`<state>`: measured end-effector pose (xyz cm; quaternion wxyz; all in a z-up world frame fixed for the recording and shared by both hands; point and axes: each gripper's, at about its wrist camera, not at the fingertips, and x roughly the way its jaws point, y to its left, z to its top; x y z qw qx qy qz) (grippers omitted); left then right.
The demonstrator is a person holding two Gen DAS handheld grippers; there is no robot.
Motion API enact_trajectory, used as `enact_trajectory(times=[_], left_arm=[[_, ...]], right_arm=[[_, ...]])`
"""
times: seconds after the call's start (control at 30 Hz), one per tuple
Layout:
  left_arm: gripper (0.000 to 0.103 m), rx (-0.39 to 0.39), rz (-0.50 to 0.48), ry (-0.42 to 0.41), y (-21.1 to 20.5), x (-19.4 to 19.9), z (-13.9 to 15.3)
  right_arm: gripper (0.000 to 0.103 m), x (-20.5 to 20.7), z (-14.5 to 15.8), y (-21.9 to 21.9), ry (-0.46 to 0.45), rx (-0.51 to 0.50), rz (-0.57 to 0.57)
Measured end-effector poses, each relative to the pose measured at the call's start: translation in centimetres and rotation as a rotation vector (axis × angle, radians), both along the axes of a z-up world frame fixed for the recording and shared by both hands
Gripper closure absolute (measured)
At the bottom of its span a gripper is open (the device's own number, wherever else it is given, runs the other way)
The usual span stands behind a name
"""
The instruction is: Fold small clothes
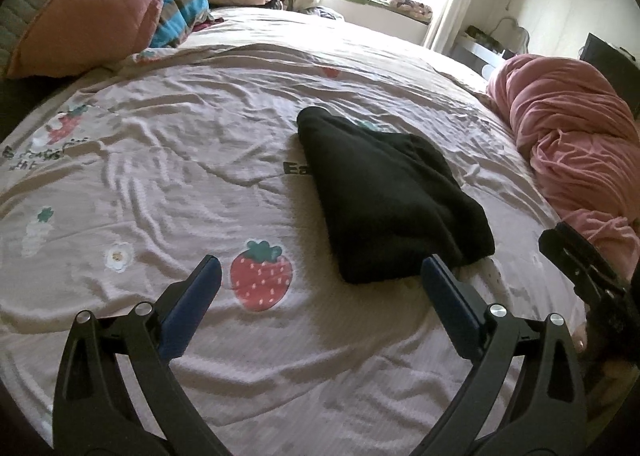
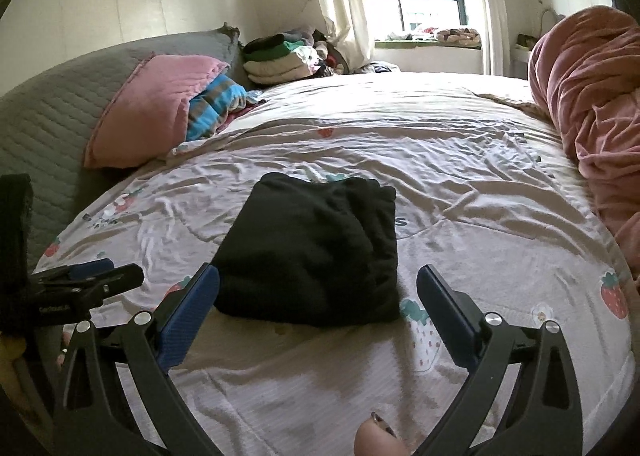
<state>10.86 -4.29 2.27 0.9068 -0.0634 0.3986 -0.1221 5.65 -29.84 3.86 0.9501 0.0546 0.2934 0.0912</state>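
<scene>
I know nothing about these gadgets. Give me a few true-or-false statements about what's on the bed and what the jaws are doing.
1. The black garment lies folded on the bedsheet. True.
2. The right gripper clamps the garment. False: its jaws stand open and empty.
3. The left gripper is open. True.
4. A blue pillow leans by the headboard. False: it is pink.
5. Strawberries decorate the sheet. True.

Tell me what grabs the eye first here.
A folded black garment lies mid-bed on the strawberry-print sheet, just beyond both open grippers, left gripper and right gripper, neither touching it. A pink pillow leans at the headboard; a pink quilt is bunched along the bed's right edge.
</scene>
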Motion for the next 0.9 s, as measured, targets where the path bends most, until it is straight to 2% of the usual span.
enact_trajectory(times=[0.33, 0.5, 0.7, 0.9], left_arm=[[0.009, 0.031, 0.008, -0.037, 1.6, -3.0, 0.2], [0.009, 0.033, 0.008, -0.049, 2.0, -4.2, 0.3], [0.009, 0.042, 0.001, -0.061, 2.1, -5.7, -0.2], [0.009, 0.036, -0.010, -0.069, 2.3, -6.9, -1.0]], right_arm=[[0.005, -2.5, 0.0, 1.3, -0.037, -0.031, 0.001], [0.005, -3.3, -0.4, 1.6, -0.025, -0.045, -0.011], [0.005, -4.3, -1.1, 2.0, -0.010, -0.070, -0.022], [0.005, -6.2, -1.7, 1.8, -0.033, -0.097, -0.063]])
